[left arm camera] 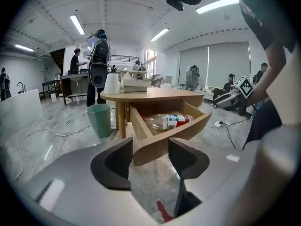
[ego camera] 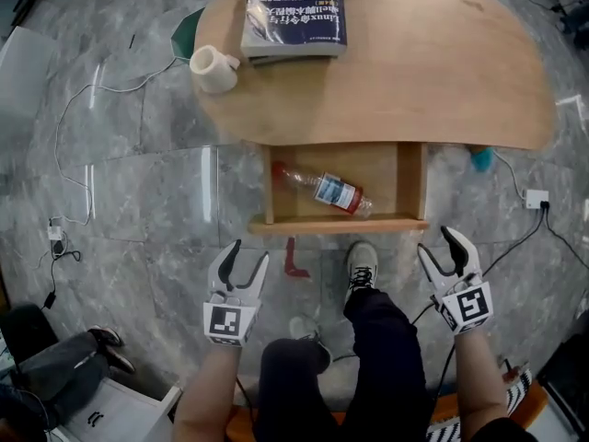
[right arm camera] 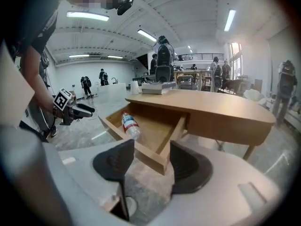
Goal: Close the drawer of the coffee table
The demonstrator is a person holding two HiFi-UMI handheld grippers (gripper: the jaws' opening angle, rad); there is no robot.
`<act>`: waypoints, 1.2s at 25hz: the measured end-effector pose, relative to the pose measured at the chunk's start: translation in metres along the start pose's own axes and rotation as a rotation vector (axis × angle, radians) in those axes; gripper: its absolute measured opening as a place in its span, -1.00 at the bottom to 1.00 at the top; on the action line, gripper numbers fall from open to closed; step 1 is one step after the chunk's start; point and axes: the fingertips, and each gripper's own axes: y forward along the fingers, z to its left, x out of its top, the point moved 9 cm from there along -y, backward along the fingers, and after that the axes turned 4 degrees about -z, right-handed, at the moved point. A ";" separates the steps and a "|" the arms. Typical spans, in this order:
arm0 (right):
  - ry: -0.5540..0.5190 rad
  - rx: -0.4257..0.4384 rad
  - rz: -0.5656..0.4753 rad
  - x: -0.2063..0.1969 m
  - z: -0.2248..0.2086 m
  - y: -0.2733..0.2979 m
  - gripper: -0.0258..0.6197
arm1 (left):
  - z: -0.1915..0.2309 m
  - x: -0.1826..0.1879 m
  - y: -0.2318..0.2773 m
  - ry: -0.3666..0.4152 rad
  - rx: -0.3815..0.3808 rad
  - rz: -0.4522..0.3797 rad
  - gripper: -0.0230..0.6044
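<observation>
Drawer (ego camera: 345,224) of the coffee table (ego camera: 442,72) pulled well out toward the person, with a plastic bottle (ego camera: 324,191) lying on its side inside

Left gripper (ego camera: 248,254) spread wide, nothing between the jaws, short of the drawer's left front corner and not touching it; in the left gripper view only that corner framed in the gap

Right gripper (ego camera: 437,242) likewise wide apart and empty, just off the right front corner, clear of the wood

On the tabletop: a dark blue book (ego camera: 294,12) atop another, a white cup (ego camera: 213,69) beside them near the left edge

On the marble floor: a green bin (ego camera: 187,33) left of the table, a red mark (ego camera: 294,260) and a white shoe (ego camera: 362,265) right in front of the drawer between the two tools, loose cables on either side, a white power strip (ego camera: 535,198) to the right

Nothing solid between the jaws and the drawer front

Other people standing far back in the hall
</observation>
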 end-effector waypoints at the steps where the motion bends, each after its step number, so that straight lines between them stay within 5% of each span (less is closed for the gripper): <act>1: -0.004 -0.003 0.007 -0.012 -0.003 0.007 -0.22 | 0.003 -0.008 0.008 0.011 -0.001 -0.008 -0.15; 14: -0.115 -0.065 -0.082 -0.097 -0.016 0.062 -0.22 | 0.018 -0.070 0.060 0.102 -0.042 -0.208 -0.14; 30: -0.039 -0.141 -0.192 -0.113 -0.005 0.069 -0.23 | 0.025 -0.076 0.064 0.198 -0.101 -0.324 -0.18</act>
